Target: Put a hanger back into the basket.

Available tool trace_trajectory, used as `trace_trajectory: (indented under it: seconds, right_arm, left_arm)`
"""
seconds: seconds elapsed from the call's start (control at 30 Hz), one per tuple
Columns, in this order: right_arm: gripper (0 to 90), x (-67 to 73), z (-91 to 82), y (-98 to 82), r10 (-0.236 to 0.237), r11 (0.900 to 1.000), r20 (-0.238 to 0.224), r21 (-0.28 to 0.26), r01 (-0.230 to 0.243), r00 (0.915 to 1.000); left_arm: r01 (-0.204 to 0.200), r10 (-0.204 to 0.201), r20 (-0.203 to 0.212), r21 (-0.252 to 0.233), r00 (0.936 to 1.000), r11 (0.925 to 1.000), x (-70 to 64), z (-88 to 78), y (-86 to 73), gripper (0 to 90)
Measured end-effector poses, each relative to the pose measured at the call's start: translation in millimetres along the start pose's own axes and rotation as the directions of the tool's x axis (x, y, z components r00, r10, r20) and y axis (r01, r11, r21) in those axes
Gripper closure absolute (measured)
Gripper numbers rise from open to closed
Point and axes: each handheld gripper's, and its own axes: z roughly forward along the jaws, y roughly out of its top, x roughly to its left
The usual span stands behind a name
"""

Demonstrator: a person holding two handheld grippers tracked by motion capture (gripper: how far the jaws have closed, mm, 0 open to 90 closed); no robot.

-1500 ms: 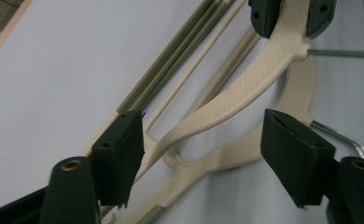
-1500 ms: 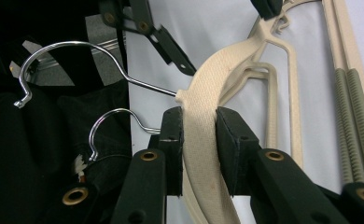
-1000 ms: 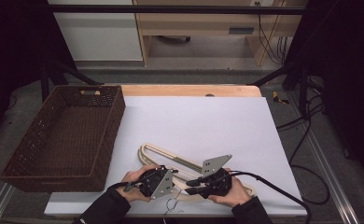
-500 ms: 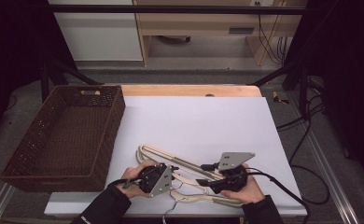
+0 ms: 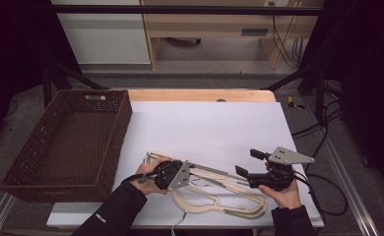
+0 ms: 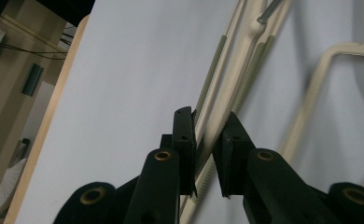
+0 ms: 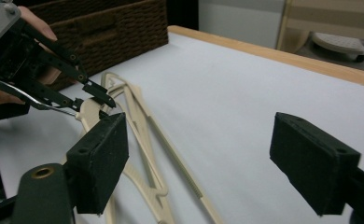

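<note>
A wide white surface (image 5: 209, 128) with a light wooden strip along its far edge is seen from the high view. A dark brown woven basket (image 5: 67, 142), rectangular with a cut-out handle in its far wall, is set at the left side of it, its near corner overhanging the white sheet's left edge. Pale cream hangers (image 5: 219, 194), thin and smooth with ribbed bars, are laid in an overlapping pile near the front edge, between the two hands. A small metal hook (image 5: 200, 183) is seen in the middle of the pile.

The left tongs (image 5: 153, 176) are held low at the left end of the pile, just beside the basket's near corner. In the left gripper view their black pads are pressed closely around a ribbed cream bar (image 6: 208, 135), which is pinched between them. A grey three-cornered plate (image 5: 181, 176) is carried on top of them.

The right tongs (image 5: 249, 163) are held above the right end of the pile, clear of the hangers. In the right gripper view their two blocky black pads (image 7: 101, 161) are spread wide apart, with nothing between them but the white sheet. The hangers are seen beyond the left pad, and the basket stands farther back. Black cables (image 5: 323, 196) trail off the right edge of the surface.
</note>
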Motion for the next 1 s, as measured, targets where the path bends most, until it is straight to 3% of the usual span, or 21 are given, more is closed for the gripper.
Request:
trace_trajectory:
  seconds: [0.1,0.17,0.23,0.27,0.33,0.37,0.4,0.43,0.5,0.57,0.6,0.63,0.67,0.73,0.77,0.8,0.87,0.9,0.93,0.97,1.0]
  right_arm:
    - [16.7,-5.4,-4.3,-1.4,0.027,0.999,0.029,-0.018,-0.026,0.9992]
    - [14.9,-8.6,-6.5,-2.6,0.035,0.999,0.055,-0.027,-0.033,0.9979]
    - [13.0,-10.6,-7.1,-3.7,0.045,0.999,0.071,-0.03,-0.043,0.9965]
    - [12.2,-10.8,-7.3,-3.9,0.051,0.998,0.075,-0.028,-0.049,0.9959]
    - [11.3,-11.9,-7.2,-4.6,0.051,0.998,0.085,-0.032,-0.048,0.9951]
    - [10.7,-12.3,-7.5,-4.7,0.051,0.998,0.094,-0.035,-0.048,0.9942]
    - [10.7,-12.5,-7.4,-4.8,0.053,0.998,0.1,-0.041,-0.049,0.9936]
    - [10.6,-12.7,-8.2,-4.7,0.054,0.998,0.101,-0.046,-0.05,0.9934]
    - [10.6,-12.7,-10.9,-4.1,0.056,0.997,0.108,-0.062,-0.05,0.9925]
    - [10.6,-13.1,-13.5,-3.4,0.058,0.996,0.108,-0.08,-0.049,0.9924]
    - [10.6,-13.2,-14.4,-3.1,0.058,0.995,0.108,-0.088,-0.048,0.9925]
    - [10.6,-13.4,-15.4,-2.8,0.06,0.995,0.111,-0.091,-0.05,0.992]
    - [10.6,-13.8,-16.2,-2.8,0.061,0.995,0.113,-0.091,-0.051,0.9918]
    - [10.6,-14.5,-17.2,-3.2,0.06,0.994,0.114,-0.094,-0.05,0.9916]
    - [10.6,-14.4,-16.8,-3.1,0.066,0.994,0.115,-0.097,-0.055,0.9912]
    - [10.6,-14.1,-17.4,-3.5,0.066,0.994,0.117,-0.092,-0.055,0.9909]
    - [10.5,-13.7,-17.5,-3.6,0.062,0.994,0.115,-0.093,-0.051,0.9915]
    - [10.5,-13.5,-17.6,-3.6,0.063,0.994,0.115,-0.093,-0.053,0.9914]
    - [10.3,-13.5,-17.6,-3.7,0.064,0.994,0.115,-0.092,-0.053,0.9914]
    - [9.9,-13.3,-17.5,-3.9,0.064,0.994,0.116,-0.091,-0.054,0.9912]
    - [9.9,-13.3,-17.5,-3.9,0.064,0.994,0.116,-0.091,-0.054,0.9912]
  left_arm:
    - [0.007,-0.007,-0.012,0.013,0.9999,0.9999,9.5,2.0,2.0,80.8]
    - [0.032,-0.032,-0.02,0.0,0.9993,0.9995,15.1,3.7,2.6,81.9]
    - [0.083,-0.084,-0.029,-0.035,0.996,0.9959,18.5,5.6,3.5,82.6]
    - [0.046,-0.046,-0.035,0.004,0.9984,0.9989,24.6,2.5,4.7,82.9]
    - [0.07,-0.07,-0.054,-0.012,0.9961,0.9975,29.3,0.3,6.6,83.7]
    - [0.043,-0.041,-0.056,0.022,0.9976,0.9989,34.3,-4.0,7.6,84.7]
    - [0.078,-0.078,-0.049,-0.006,0.9957,0.9969,37.1,-6.2,8.3,85.7]
    - [0.137,-0.14,-0.057,-0.049,0.9885,0.9893,39.7,-8.3,8.5,86.0]
    - [0.122,-0.124,-0.083,-0.021,0.9888,0.9923,46.0,-14.4,7.3,86.1]
    - [0.169,-0.17,-0.078,-0.024,0.9824,0.9854,49.5,-18.9,5.7,86.2]
    - [0.172,-0.172,-0.084,-0.014,0.9815,0.9851,50.0,-22.2,5.5,86.2]
    - [0.196,-0.198,-0.092,-0.025,0.976,0.9802,48.8,-24.1,6.0,86.2]
    - [0.195,-0.195,-0.097,-0.008,0.9761,0.9808,50.0,-28.4,6.9,86.2]
    - [0.235,-0.234,-0.105,-0.004,0.9667,0.9721,50.4,-34.5,9.4,86.2]
    - [0.271,-0.271,-0.103,-0.019,0.957,0.9624,50.0,-36.3,10.7,86.2]
    - [0.289,-0.288,-0.11,-0.006,0.9514,0.9574,51.3,-39.7,11.8,86.2]
    - [0.347,-0.344,-0.117,0.001,0.9316,0.938,52.4,-45.1,13.6,86.2]
    - [0.379,-0.378,-0.115,-0.01,0.9187,0.9253,52.2,-45.9,14.1,86.2]
    - [0.393,-0.39,-0.113,0.001,0.9139,0.9197,53.7,-49.1,13.9,86.2]
    - [0.433,-0.432,-0.102,-0.018,0.8961,0.9014,53.4,-50.5,13.8,86.2]
    - [0.453,-0.453,-0.097,-0.016,0.8864,0.8912,54.1,-52.9,13.6,86.2]
